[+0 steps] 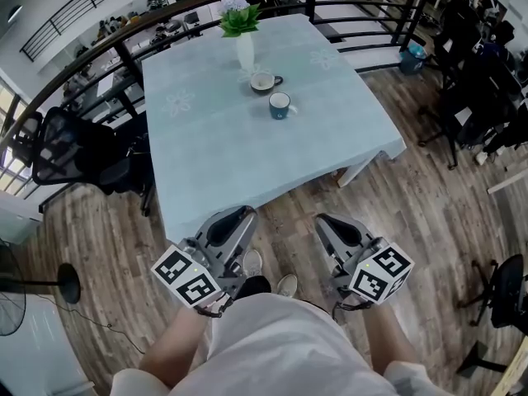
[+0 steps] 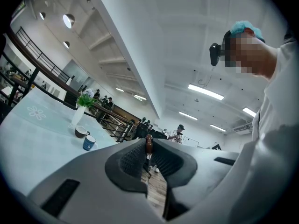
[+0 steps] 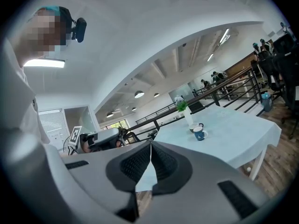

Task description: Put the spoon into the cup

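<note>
A blue cup [image 1: 280,106] and a brown cup [image 1: 264,82] stand on the pale blue table [image 1: 214,155], in front of a white vase with a green plant [image 1: 242,35]. Both cups also show far off, the blue cup [image 2: 88,143] in the left gripper view and the blue cup [image 3: 200,134] in the right gripper view. My left gripper [image 2: 148,146] is held near my body, well short of the table. Its jaws pinch a small brown rounded end, which looks like the spoon [image 2: 148,143]; the rest of it is hidden. My right gripper [image 3: 150,146] is shut and holds nothing.
A railing [image 1: 99,40] runs behind the table. Black office chairs [image 1: 74,151] stand at its left and more chairs [image 1: 487,97] at the right. A fan base [image 1: 58,285] sits on the wood floor at my left. My shoes [image 1: 285,284] are between the grippers.
</note>
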Motion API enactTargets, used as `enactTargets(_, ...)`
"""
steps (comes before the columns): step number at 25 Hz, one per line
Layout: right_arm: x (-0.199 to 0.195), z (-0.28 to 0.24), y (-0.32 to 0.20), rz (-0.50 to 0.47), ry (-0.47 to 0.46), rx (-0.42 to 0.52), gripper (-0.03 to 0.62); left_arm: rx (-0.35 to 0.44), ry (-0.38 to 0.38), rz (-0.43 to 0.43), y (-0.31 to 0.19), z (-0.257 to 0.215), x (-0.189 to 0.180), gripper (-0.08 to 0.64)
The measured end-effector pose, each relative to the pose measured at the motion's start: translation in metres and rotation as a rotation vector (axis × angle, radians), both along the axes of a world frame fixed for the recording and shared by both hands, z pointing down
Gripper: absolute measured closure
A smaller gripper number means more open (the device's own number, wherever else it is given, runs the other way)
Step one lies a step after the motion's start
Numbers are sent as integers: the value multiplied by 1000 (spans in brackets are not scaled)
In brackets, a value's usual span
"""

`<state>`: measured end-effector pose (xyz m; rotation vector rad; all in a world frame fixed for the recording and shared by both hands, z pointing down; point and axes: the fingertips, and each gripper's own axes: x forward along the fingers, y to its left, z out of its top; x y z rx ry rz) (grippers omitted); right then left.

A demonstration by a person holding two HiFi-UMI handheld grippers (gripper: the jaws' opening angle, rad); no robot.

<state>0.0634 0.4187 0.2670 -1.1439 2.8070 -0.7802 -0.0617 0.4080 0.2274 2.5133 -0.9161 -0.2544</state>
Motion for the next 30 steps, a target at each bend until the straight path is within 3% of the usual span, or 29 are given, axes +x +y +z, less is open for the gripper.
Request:
enactTargets(11, -4, 15, -43, 9, 20, -21, 569, -13, 22, 3, -45, 14, -4, 504)
enactTargets(30, -37, 47, -193, 36, 29, -82, 569, -55, 26, 29, -203, 43, -38, 505)
